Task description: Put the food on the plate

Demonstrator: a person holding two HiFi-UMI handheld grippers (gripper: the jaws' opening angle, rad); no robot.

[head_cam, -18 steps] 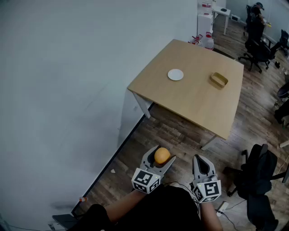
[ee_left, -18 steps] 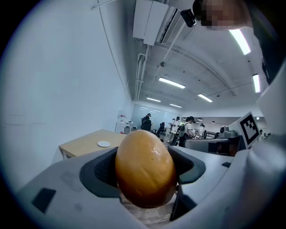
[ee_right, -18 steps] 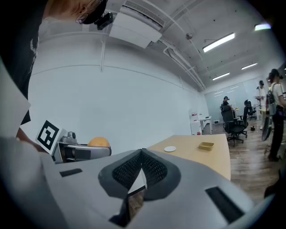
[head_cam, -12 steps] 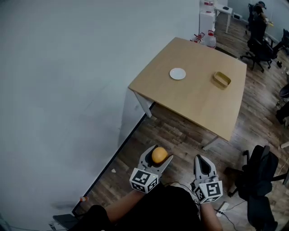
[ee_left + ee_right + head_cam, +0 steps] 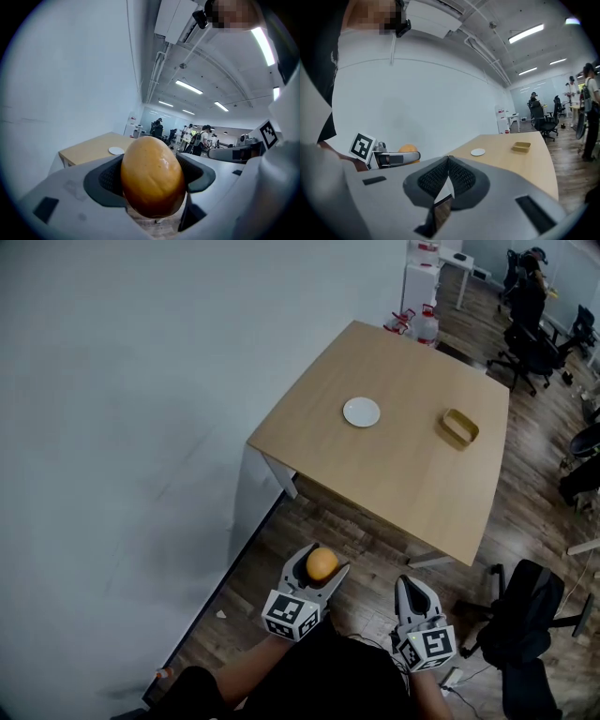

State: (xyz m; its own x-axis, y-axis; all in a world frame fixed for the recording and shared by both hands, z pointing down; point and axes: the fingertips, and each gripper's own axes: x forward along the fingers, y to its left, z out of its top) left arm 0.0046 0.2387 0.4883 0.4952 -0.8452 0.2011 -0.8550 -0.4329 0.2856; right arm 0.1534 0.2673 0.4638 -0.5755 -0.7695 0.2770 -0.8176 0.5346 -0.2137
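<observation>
A: Orange-gold, glossy skin is seen on the food [image 5: 152, 176]. It is an egg-shaped lump, smooth and faintly dimpled, with pale highlights. How is it expected to handle?

B: It is judged light, since a plain two-pad pinch is enough to carry it. The shine suggests a slippery surface. Whether it is hard or gives under pressure cannot be told, as no dent is seen where the pads meet it.

A: Where is it held?

B: It is clamped by the left gripper [image 5: 319, 570] across its widest part, with one dark ribbed pad on each flank and the long axis upright. That girth is judged the best place to hold it. Nearer either end, the curve could let it squirt out.

A: And the other one?

B: The right gripper [image 5: 448, 165] is seen with its jaws pressed together and nothing between them.

A: Where is the food relative to the plate?

B: It is held over the wooden floor, near the person's body and well apart from the table [image 5: 412, 474]. The plate [image 5: 362, 412], small, white and bare, is set toward the table's wall side. A yellow dish [image 5: 459, 427] is seen well to its right.

A: What is called for at the set-down?

B: A low, gentle release is advised. A rounded thing is likely to roll off so shallow a plate if it is dropped.
</observation>
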